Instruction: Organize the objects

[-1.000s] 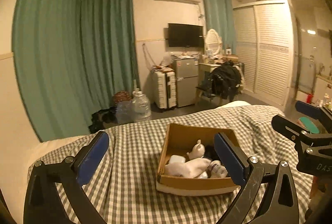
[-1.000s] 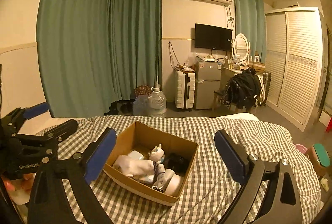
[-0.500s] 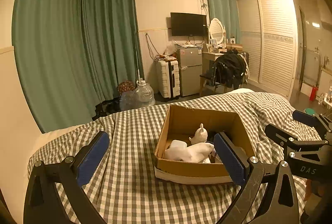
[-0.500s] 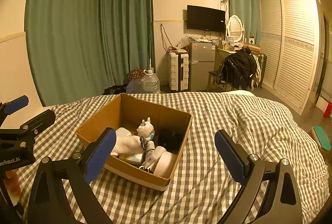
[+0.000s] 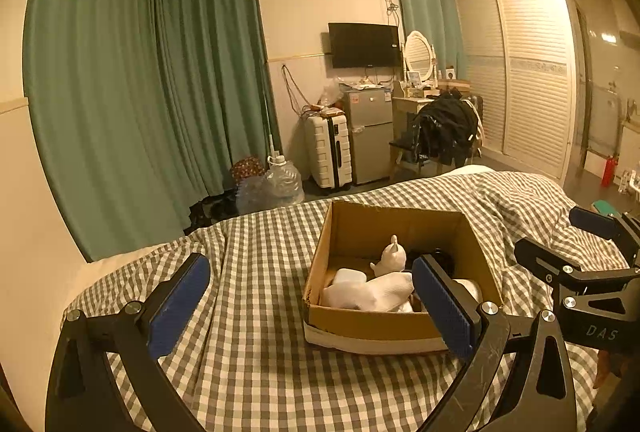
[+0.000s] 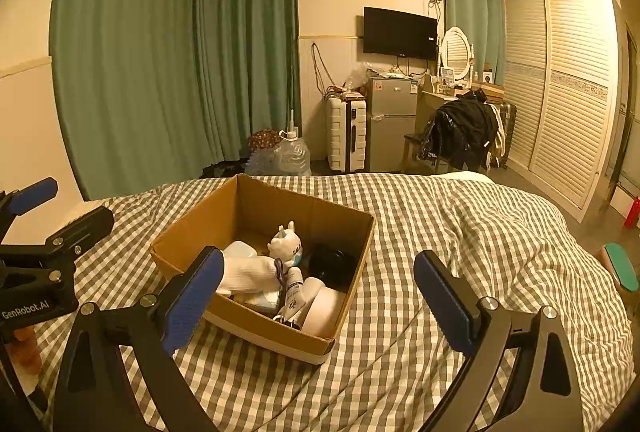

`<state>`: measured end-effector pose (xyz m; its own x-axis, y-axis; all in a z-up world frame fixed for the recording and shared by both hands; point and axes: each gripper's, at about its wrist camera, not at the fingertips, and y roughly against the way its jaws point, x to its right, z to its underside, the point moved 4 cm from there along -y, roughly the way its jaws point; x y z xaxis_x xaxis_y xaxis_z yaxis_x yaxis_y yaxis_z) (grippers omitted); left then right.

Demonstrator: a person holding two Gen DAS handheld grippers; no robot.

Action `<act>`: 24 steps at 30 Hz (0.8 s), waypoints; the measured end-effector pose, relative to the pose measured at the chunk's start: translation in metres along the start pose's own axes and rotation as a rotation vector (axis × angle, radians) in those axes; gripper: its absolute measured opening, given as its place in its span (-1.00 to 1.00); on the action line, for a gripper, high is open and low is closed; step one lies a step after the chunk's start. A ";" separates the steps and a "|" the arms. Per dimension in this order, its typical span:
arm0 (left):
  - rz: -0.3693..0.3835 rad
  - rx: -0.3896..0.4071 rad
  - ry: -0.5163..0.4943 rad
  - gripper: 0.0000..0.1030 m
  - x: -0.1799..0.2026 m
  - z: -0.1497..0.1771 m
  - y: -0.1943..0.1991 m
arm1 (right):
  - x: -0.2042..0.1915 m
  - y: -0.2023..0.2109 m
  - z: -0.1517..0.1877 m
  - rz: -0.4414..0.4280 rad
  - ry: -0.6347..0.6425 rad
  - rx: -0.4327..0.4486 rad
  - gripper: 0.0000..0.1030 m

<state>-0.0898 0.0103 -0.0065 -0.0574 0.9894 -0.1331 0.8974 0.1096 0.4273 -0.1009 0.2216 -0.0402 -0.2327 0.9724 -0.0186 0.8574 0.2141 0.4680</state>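
Note:
An open cardboard box [image 5: 384, 324] [image 6: 184, 232] rests on a grey-checked bed cover. It holds a small white toy animal [image 5: 390, 258] [image 6: 287, 242], a white cloth [image 5: 372, 292] [image 6: 250, 272], a white tube [image 6: 294, 292], a white roll [image 6: 322, 308], a black object [image 6: 332, 264] and a white lidded case [image 6: 240, 249]. My left gripper [image 5: 310, 306] is open above the cover, its right finger in front of the box's near right corner. My right gripper [image 6: 320, 298] is open too, with the box's near side between its fingers. Both are empty.
The checked cover [image 6: 460, 232] spreads to the right of the box with folds. Beyond the bed stand green curtains [image 6: 180, 52], water jugs [image 6: 294, 156], a white suitcase [image 6: 346, 134], a small fridge [image 6: 390, 120] and a chair with a dark jacket [image 6: 460, 132].
Both views have dropped and drawn closer to the box, which now sits larger and lower in frame. Both grippers stay open and empty.

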 end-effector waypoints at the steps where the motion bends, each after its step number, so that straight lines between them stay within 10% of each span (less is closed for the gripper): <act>1: 0.001 -0.001 0.001 1.00 0.000 0.000 0.000 | 0.000 0.000 0.000 0.001 -0.001 0.002 0.87; 24: 0.019 -0.008 0.007 1.00 -0.001 0.000 -0.002 | 0.000 -0.004 0.002 0.012 -0.002 -0.022 0.87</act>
<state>-0.0912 0.0090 -0.0075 -0.0432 0.9920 -0.1186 0.8951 0.0912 0.4365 -0.1035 0.2209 -0.0442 -0.2220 0.9749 -0.0144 0.8496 0.2007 0.4877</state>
